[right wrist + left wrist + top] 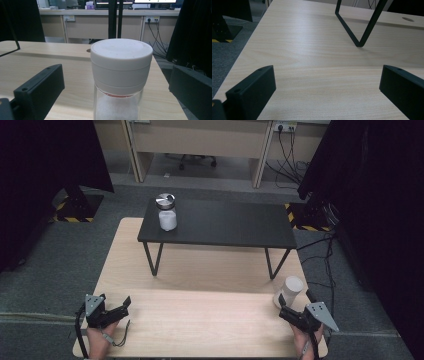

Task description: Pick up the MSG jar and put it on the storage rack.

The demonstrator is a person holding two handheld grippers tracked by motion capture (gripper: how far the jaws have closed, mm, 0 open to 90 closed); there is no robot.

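Observation:
A glass jar (121, 75) with a white screw lid and white grains inside stands near the wooden table's right front corner, and the high view shows this jar (289, 290) too. My right gripper (117, 80) is open, with one jaw on each side of the jar and neither touching it. In the high view the right gripper (295, 302) sits just behind the jar. My left gripper (124, 305) rests low at the front left, open, and the left gripper (327, 80) has bare tabletop between its jaws. A second jar (166, 212) with a silver lid stands on the left end of the black shelf (225, 225).
The black shelf stands on thin metal legs (359, 30) across the far half of the light wooden table (200, 320). The table's right edge runs close beside the white-lidded jar. Cables (325, 265) lie on the grey floor at the right, and desks stand beyond.

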